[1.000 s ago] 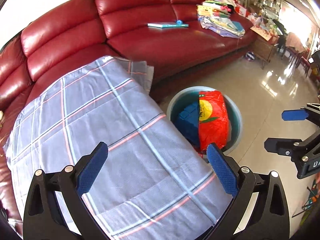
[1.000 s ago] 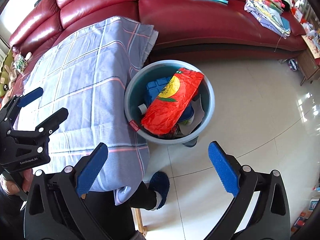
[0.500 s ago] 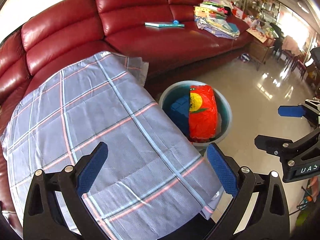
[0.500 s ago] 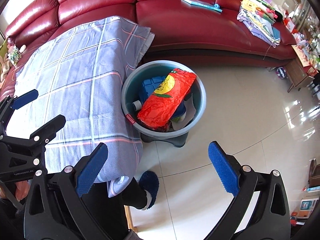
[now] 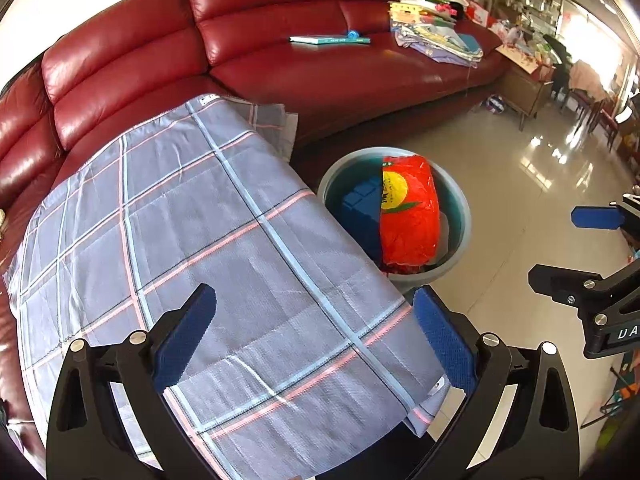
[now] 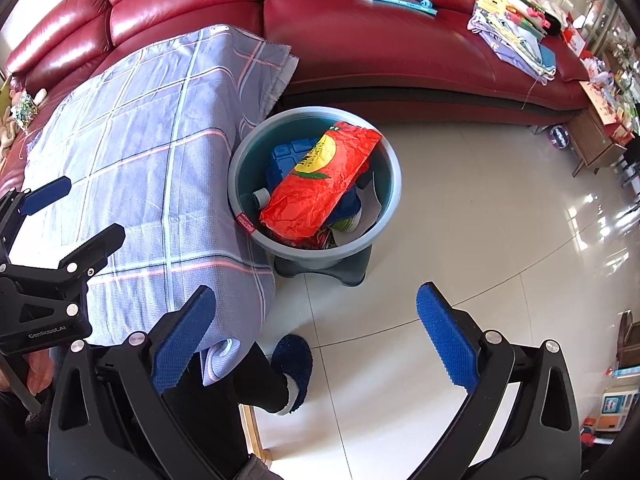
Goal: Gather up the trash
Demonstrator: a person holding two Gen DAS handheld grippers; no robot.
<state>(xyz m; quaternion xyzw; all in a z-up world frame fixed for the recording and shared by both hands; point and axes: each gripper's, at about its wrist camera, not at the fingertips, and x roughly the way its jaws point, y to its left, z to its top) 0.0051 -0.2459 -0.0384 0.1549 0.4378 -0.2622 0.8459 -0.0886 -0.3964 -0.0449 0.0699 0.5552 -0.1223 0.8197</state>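
Both the left gripper (image 5: pixel 316 336) and the right gripper (image 6: pixel 316 336) hang wide open and empty, so the collecting looks finished or between pickups; any next move means finding more litter. The trash sits in one bucket (image 6: pixel 394 200) beside the cloth-covered table (image 6: pixel 140 168): one red bag (image 6: pixel 316 188), one blue block (image 6: pixel 286 158)

Red sofa (image 5: pixel 328 60) — grey-blue plaid cloth (image 5: pixel 224 248) — orange-red bag (image 6: pixel 316 184)
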